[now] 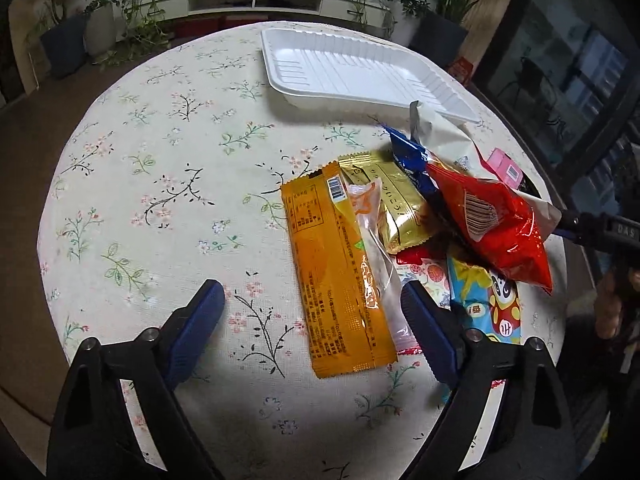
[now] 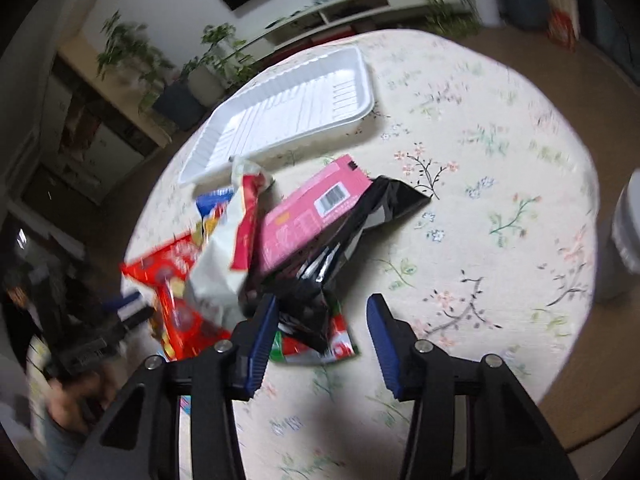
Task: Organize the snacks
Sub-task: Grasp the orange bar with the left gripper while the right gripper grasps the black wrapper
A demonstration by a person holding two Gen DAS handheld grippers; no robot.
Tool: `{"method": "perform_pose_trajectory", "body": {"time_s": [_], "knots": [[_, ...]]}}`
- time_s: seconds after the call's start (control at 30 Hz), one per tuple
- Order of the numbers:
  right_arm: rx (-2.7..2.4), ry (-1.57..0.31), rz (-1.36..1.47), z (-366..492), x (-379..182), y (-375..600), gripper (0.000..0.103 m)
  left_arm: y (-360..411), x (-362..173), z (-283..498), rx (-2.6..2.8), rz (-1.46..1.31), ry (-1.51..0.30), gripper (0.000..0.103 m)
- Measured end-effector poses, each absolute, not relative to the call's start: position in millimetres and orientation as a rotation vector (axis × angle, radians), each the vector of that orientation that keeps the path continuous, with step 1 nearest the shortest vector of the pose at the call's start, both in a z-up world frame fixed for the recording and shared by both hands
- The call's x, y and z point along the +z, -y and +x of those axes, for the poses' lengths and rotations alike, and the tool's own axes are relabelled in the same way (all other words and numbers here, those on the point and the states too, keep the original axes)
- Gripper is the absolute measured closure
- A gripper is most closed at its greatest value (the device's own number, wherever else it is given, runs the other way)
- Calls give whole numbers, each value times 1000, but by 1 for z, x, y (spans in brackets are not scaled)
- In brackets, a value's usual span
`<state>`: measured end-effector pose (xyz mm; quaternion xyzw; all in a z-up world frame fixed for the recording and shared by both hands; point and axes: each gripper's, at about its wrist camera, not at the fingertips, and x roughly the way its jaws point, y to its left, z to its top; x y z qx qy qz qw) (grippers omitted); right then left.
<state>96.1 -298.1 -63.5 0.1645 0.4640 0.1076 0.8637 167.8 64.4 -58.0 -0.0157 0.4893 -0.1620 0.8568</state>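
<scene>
A white tray lies empty at the far side of the round table, with a heap of snack packets in front of it. My left gripper is open, its fingers astride the near end of a long orange packet without touching it. Beside that packet lie a gold packet and a red bag. My right gripper is open at the near end of a crumpled black packet; the right pad stands apart from it. A pink packet rests on the black one, below the tray.
A floral cloth covers the table, bare to the left of the heap in the left wrist view. A pale cylinder stands at the table's right edge in the right wrist view. Potted plants and a low shelf line the wall beyond.
</scene>
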Motion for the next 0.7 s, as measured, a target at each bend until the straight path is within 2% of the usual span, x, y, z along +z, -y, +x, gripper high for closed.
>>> {"method": "perform_pose_trajectory", "body": {"time_s": [0.43, 0.47, 0.53, 0.7], "knots": [[264, -1034, 513, 134, -83, 303, 53, -60, -71, 180, -365, -73, -1054, 15], [264, -1036, 522, 135, -84, 305, 54, -58, -71, 181, -364, -69, -1053, 16], [275, -1035, 534, 137, -86, 307, 65, -58, -72, 183, -364, -70, -1053, 18], [300, -1029, 524, 133, -84, 305, 75, -62, -72, 187, -364, -105, -1056, 23]]}}
